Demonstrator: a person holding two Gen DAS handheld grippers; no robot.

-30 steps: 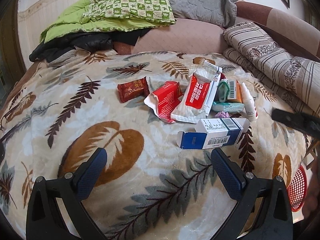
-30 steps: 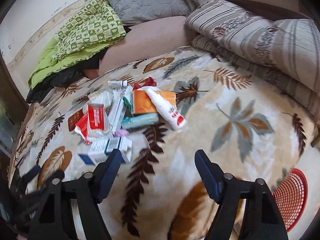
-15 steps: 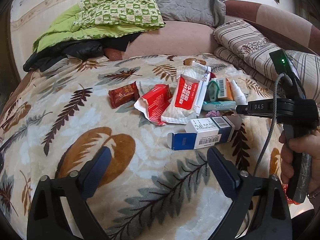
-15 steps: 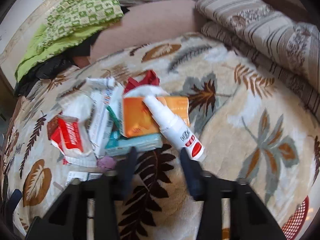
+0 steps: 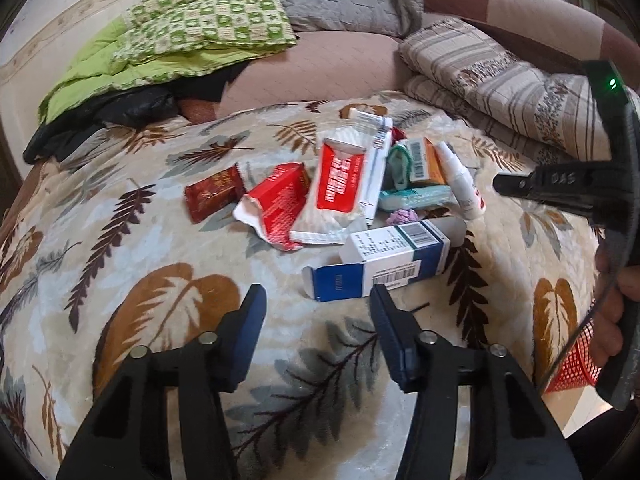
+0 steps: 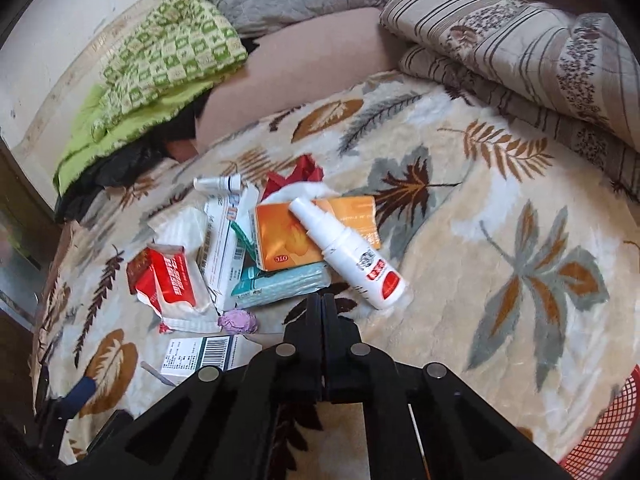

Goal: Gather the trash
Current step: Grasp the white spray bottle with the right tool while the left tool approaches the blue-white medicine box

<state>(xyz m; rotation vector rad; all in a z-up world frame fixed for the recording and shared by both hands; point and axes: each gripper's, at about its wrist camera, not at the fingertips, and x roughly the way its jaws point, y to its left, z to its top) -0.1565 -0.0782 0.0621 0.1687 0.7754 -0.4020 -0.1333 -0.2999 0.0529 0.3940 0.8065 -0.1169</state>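
The left gripper (image 5: 316, 304) stands open just before the blue box (image 5: 384, 264); the right gripper (image 6: 322, 308) is closed, empty, beside it.

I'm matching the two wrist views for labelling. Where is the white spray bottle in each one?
Left wrist: spray bottle right of centre, at the pile's right edge, beside the orange box.
Right wrist: spray bottle at centre, lying across the orange box.
Shared landmark: the purple wad.

Leaf-print blanket (image 5: 160, 264), trash pile (image 5: 340, 196), folded quilts (image 6: 520, 40)
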